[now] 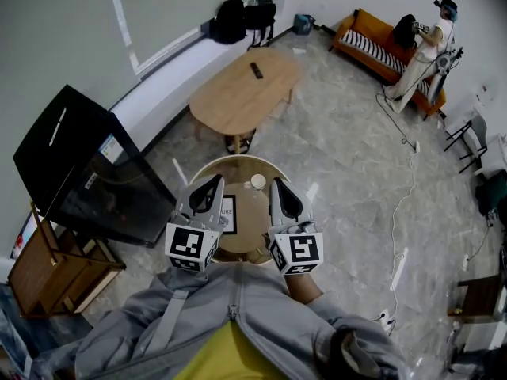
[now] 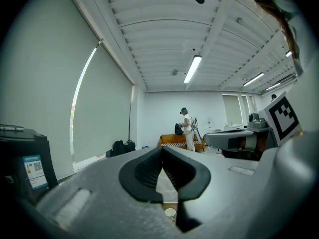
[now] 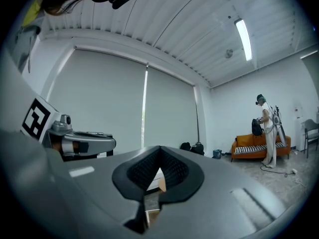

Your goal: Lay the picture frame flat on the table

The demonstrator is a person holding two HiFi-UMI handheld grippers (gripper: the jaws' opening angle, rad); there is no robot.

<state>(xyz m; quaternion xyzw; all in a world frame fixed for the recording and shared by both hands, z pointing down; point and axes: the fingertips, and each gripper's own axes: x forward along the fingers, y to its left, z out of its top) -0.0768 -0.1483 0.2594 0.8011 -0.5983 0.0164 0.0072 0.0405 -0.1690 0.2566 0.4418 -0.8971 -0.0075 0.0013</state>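
As far as the head view shows, this one looks pretty much finished. The round desk (image 1: 252, 226) sits right below both grippers and nothing is being carried.

The left gripper (image 1: 214, 184) and right gripper (image 1: 279, 187) hover side by side over the desk's near edge, pointing level. They don't look to be touching the top. Each gripper's own view shows the fingers (image 2: 145, 172) pinched together with nothing between them, just the room beyond.

The frame (image 1: 229, 214) is on the desk toward the left edge, partly hidden behind the left gripper. Its white face and dark border point up at the camera, so I'd guess it's lying flat. I can't rule out a slight lean with that much covered.

A cup (image 1: 257, 182) stands by the far edge, apart from the frame.

If the frame really is flat, I don't see anything left to do.
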